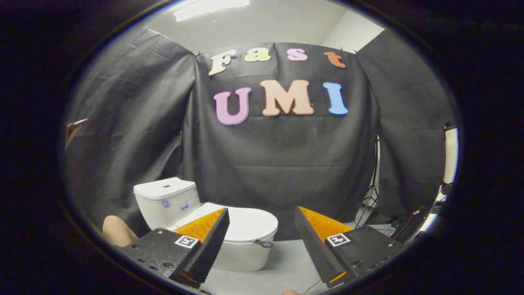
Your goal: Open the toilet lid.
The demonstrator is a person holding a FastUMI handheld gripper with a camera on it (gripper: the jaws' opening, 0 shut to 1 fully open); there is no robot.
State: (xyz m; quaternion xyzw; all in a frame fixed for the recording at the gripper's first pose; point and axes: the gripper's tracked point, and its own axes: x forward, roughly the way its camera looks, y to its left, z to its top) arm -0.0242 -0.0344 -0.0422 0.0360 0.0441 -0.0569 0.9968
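Hand-held gripper was spread wide, holding nothing. Toilet sat lower left of frame, lid down flat, partly behind one finger. Small tab at lid's front edge looked like the intended grab point.

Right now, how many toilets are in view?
1. The toilet, lid down, stands beyond the open tongs, partly behind their left finger, before the black cloth wall. Another may be hidden.
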